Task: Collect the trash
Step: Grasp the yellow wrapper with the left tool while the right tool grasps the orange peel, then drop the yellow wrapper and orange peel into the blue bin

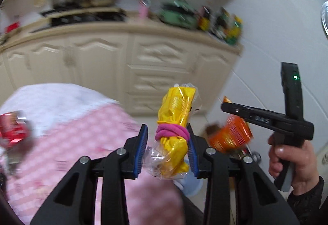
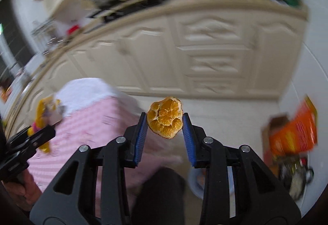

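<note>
Left wrist view
Left gripper [image 1: 167,144]: clamped on a yellow wrapper [image 1: 176,120] tied with a pink band [image 1: 171,132], held up off the table.
Table: pink checked cloth [image 1: 86,139] at lower left, a red can [image 1: 12,129] blurred at its edge.
Right hand [image 1: 291,159]: grips the other tool's handle, far right.
Orange bag [image 1: 229,135]: low, between the two tools.

Right wrist view
Right gripper [image 2: 165,120]: pads pressed on an orange peel [image 2: 165,117], held in the air above the floor.
Cabinet [image 2: 184,51]: cream doors behind, blurred.
</note>
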`<state>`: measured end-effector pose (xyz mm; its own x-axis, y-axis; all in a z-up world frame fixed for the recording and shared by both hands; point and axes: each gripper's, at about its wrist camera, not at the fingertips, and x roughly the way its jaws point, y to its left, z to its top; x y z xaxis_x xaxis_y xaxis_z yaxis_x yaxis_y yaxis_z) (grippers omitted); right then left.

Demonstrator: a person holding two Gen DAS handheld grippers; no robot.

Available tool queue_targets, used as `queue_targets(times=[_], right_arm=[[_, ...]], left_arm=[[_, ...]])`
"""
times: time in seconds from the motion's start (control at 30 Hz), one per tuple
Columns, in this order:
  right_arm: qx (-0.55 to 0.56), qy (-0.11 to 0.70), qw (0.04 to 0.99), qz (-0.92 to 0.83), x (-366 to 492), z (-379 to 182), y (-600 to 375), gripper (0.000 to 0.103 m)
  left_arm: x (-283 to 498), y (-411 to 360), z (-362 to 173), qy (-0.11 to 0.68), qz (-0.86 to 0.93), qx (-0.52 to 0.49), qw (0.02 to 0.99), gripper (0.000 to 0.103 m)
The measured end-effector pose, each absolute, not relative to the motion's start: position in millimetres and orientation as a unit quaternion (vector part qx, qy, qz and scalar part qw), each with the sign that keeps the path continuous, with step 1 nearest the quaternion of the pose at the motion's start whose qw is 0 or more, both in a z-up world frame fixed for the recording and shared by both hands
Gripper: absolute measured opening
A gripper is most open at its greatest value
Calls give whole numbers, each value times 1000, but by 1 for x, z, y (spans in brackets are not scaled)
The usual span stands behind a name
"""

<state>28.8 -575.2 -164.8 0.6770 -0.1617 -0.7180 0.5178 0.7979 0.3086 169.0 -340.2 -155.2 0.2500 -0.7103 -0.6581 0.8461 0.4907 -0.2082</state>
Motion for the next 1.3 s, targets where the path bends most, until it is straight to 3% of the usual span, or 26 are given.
queue_targets(times=[0.27,0.6,0.63,0.67,0.73,0.9,1.3], right_arm=[[348,410,805,-250,-28,-264,-625,34],[397,437,765,-257,-43,-314,-648,35],[402,439,762,-257,-42,-318,-649,41],[404,439,759,-260,-42,-321,-650,48],[403,439,757,-270,-44,-324,-649,72],[421,429,747,-284,-51,-325,-656,97],[407,420,758,-290,-43,-299,-649,97]], left_arm=[[123,-448,-240,468,-531,167,686,35],[104,-508,-318,549,-517,221,618,38],[104,-513,-322,550,-516,229,616,47],[103,-518,-325,547,-514,240,615,64],[103,-519,-326,531,-504,253,632,82],[111,-519,-318,521,-492,257,648,86],[123,-490,-253,467,-492,209,704,93]])
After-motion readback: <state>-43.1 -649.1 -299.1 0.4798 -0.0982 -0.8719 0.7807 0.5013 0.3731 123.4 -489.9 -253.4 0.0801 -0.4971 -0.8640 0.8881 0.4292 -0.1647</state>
